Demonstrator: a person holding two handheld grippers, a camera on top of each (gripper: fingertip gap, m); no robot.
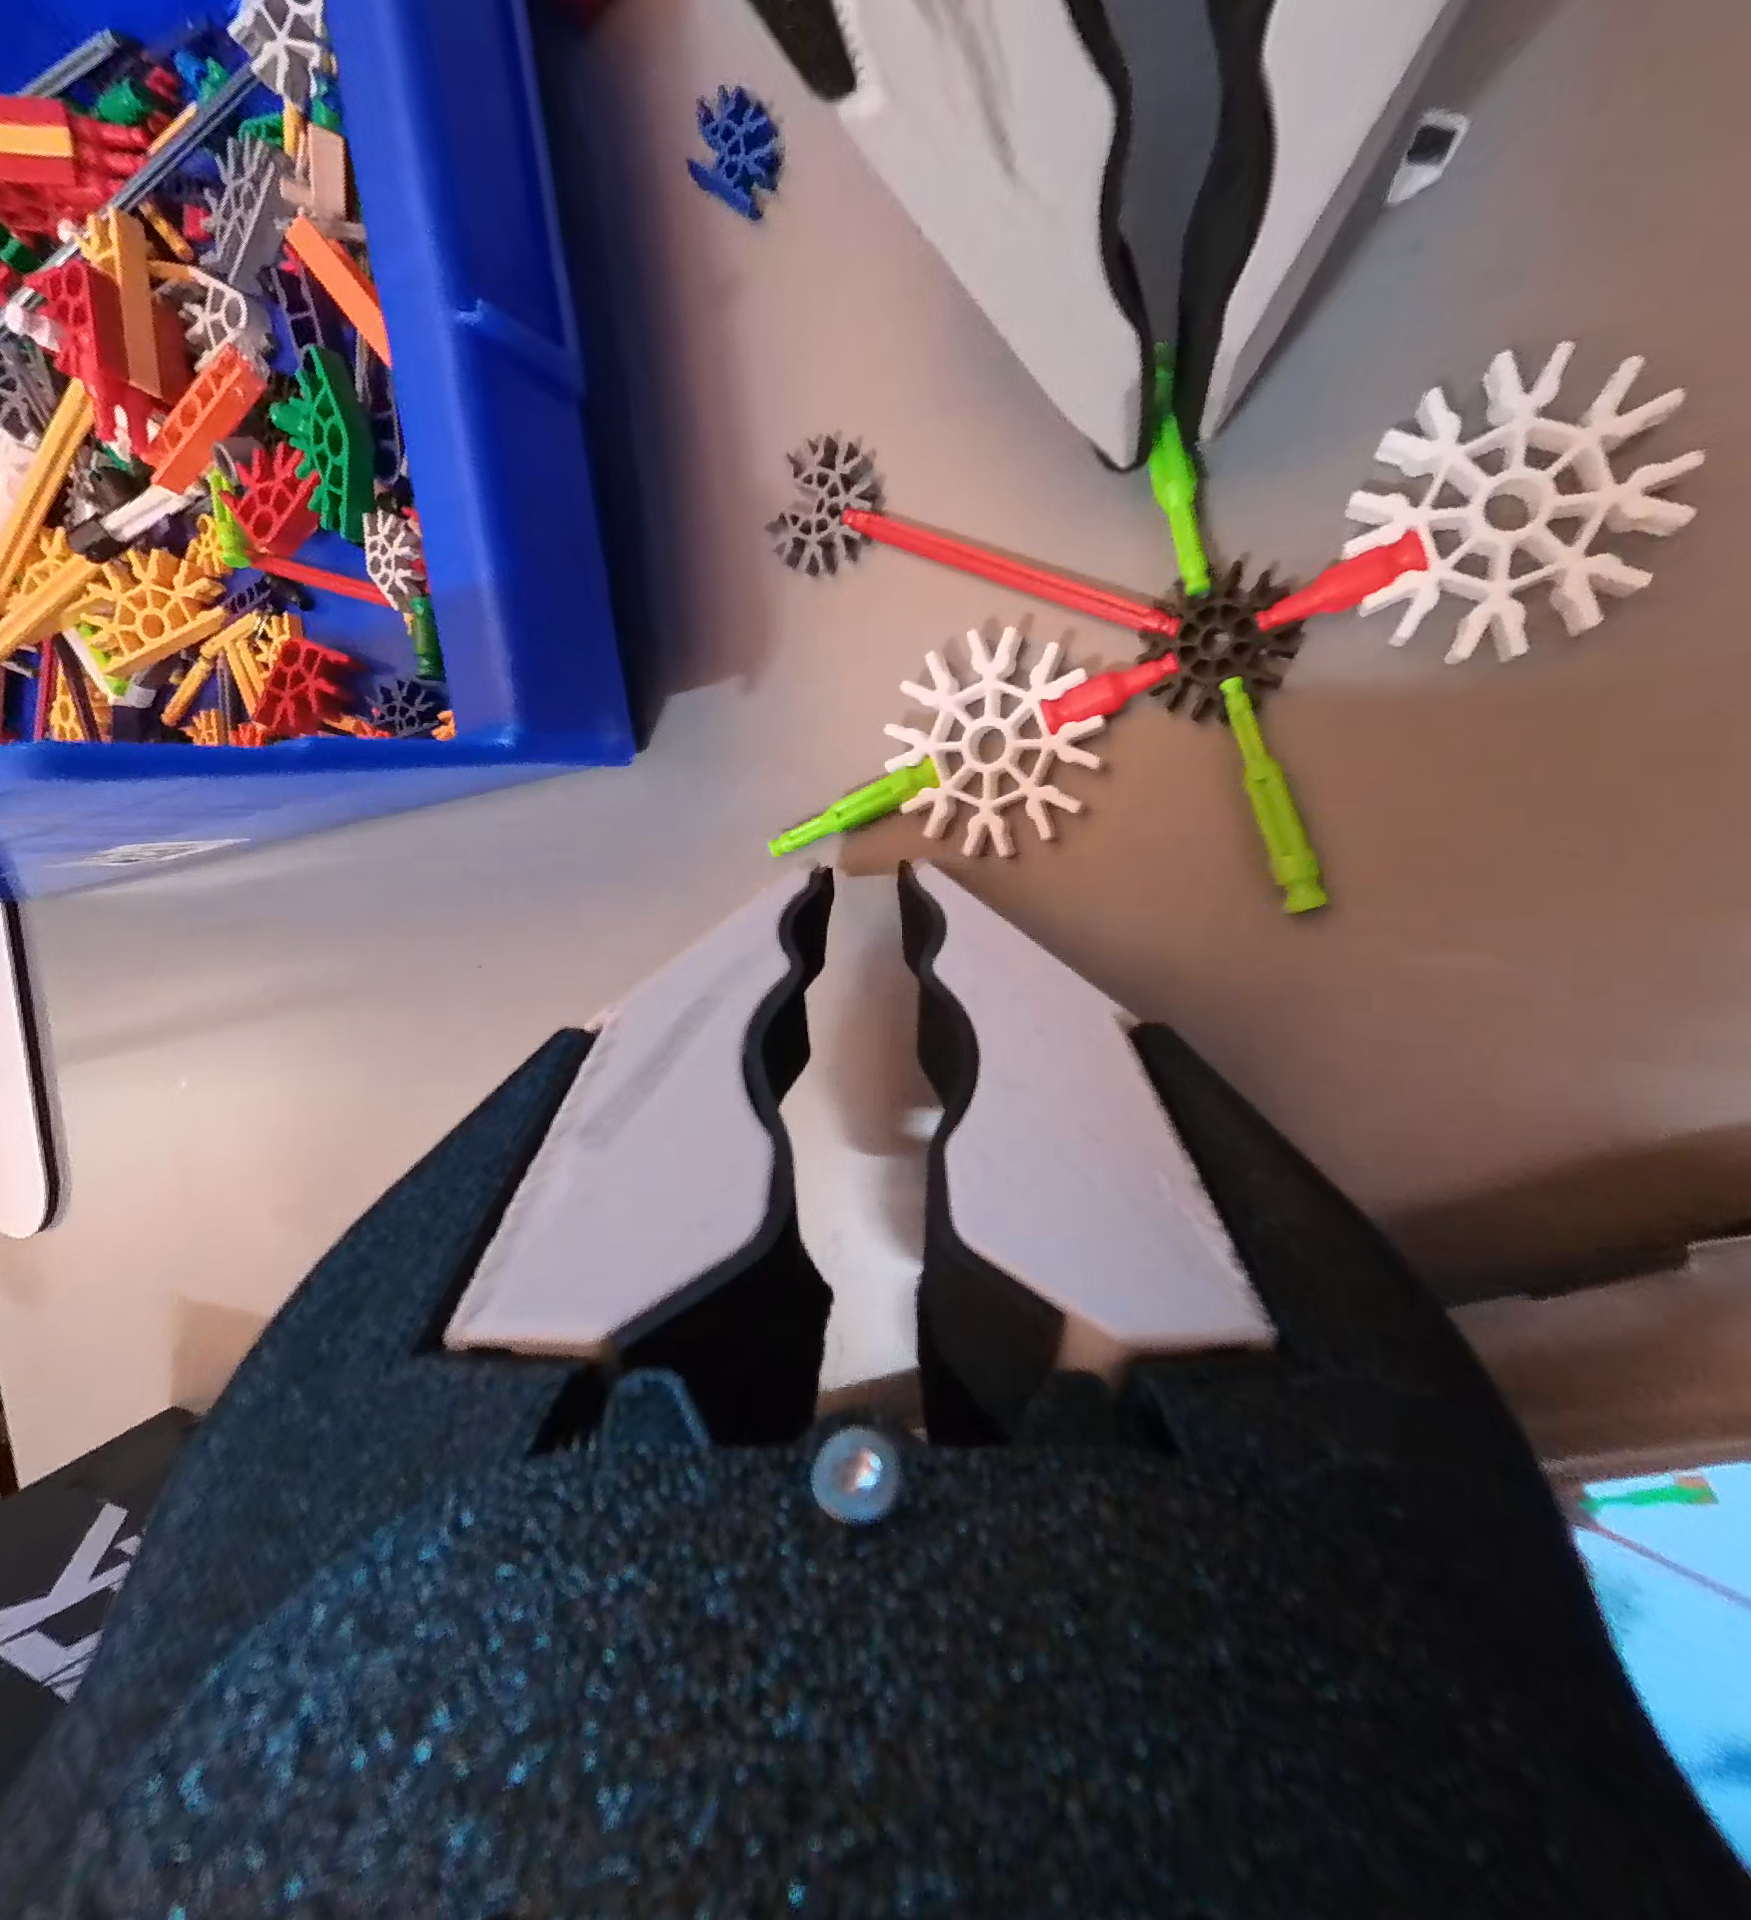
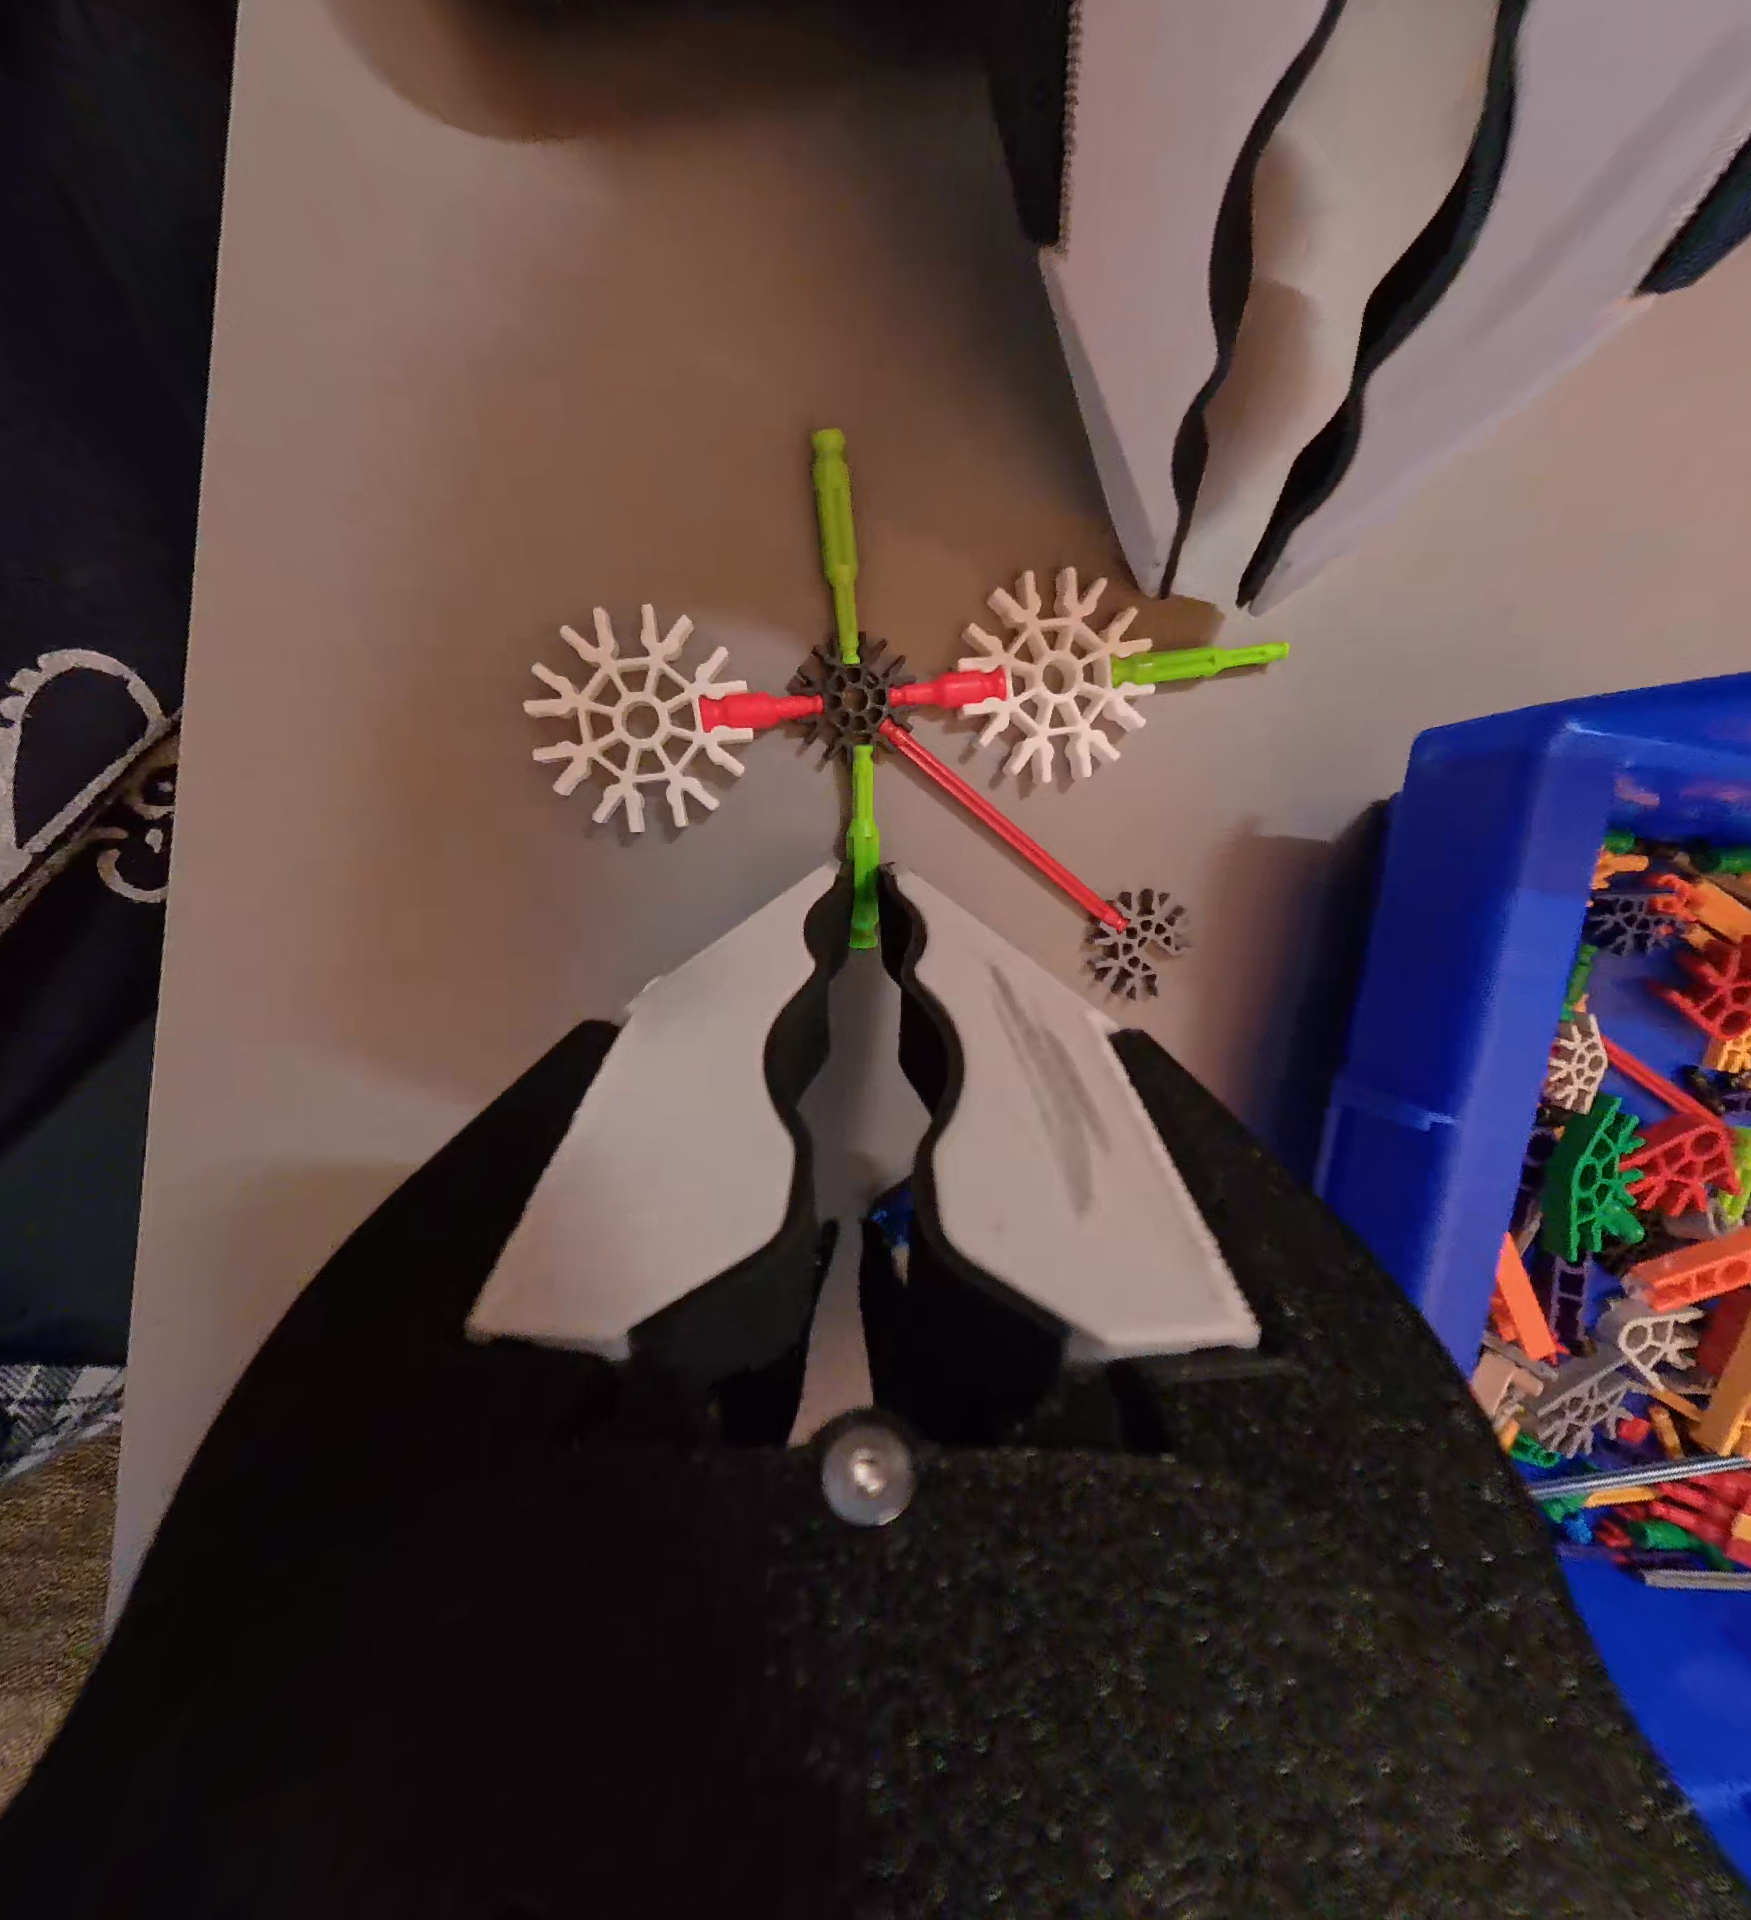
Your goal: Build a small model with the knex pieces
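Blue bin (image 1: 538, 416) of parts sits well left of the black hub (image 1: 1219, 649). Left gripper (image 1: 866, 871) is slightly spread and empty, just short of the hub's near white wheel (image 1: 990, 743). Right gripper (image 2: 860, 883) pinches the hub's green rod (image 2: 863, 831), all lying on the surface (image 1: 1473, 883).

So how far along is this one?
Done: a black hub carries two green rods, two short red rods to white wheels, and a long red rod to a grey piece. In hand: the right gripper is shut on one green rod; the left gripper is open, empty, beside a white wheel. Left: no goal shown; a blue piece lies loose, the blue bin is full.
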